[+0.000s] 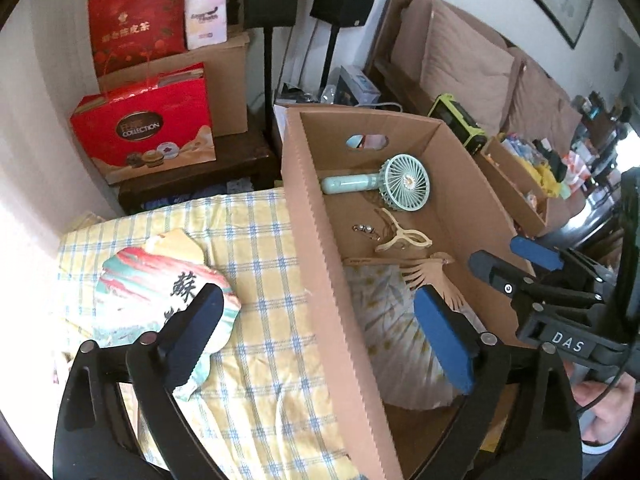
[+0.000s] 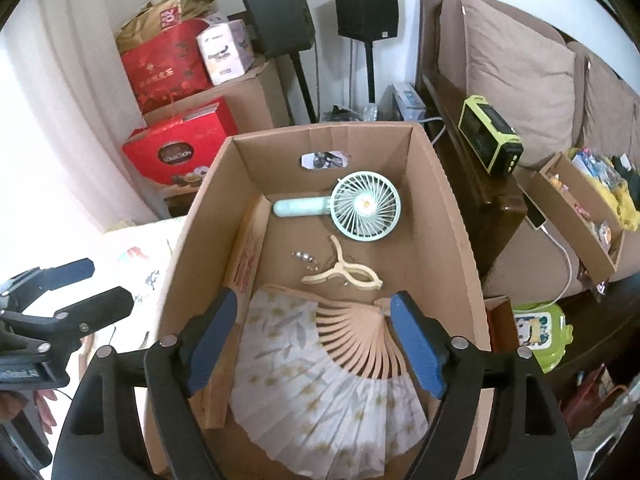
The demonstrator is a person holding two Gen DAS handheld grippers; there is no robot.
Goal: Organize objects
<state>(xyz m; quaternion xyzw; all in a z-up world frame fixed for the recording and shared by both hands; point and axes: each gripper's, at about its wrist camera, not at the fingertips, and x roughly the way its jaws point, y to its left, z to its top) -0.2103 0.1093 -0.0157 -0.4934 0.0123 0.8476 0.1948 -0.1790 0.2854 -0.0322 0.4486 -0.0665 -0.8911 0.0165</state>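
Note:
An open cardboard box (image 2: 452, 216) stands on a checked cloth (image 1: 256, 248). In it lie a mint hand fan (image 2: 360, 206), a beige hair claw (image 2: 344, 272), a small metal trinket (image 2: 306, 260) and an unfolded paper fan (image 2: 320, 376). My right gripper (image 2: 314, 340) is open and empty above the paper fan; it also shows in the left wrist view (image 1: 516, 256). My left gripper (image 1: 320, 332) is open and empty, straddling the box's left wall. A colourful flat round fan (image 1: 160, 296) lies on the cloth under its left finger.
Red gift boxes (image 1: 148, 128) and a cardboard carton (image 1: 224, 80) stand behind the cloth. Two black speakers on stands (image 2: 364, 4) are at the back. A sofa (image 2: 520, 72), a green device (image 2: 490, 140) and a tray of small items (image 2: 588, 208) lie right.

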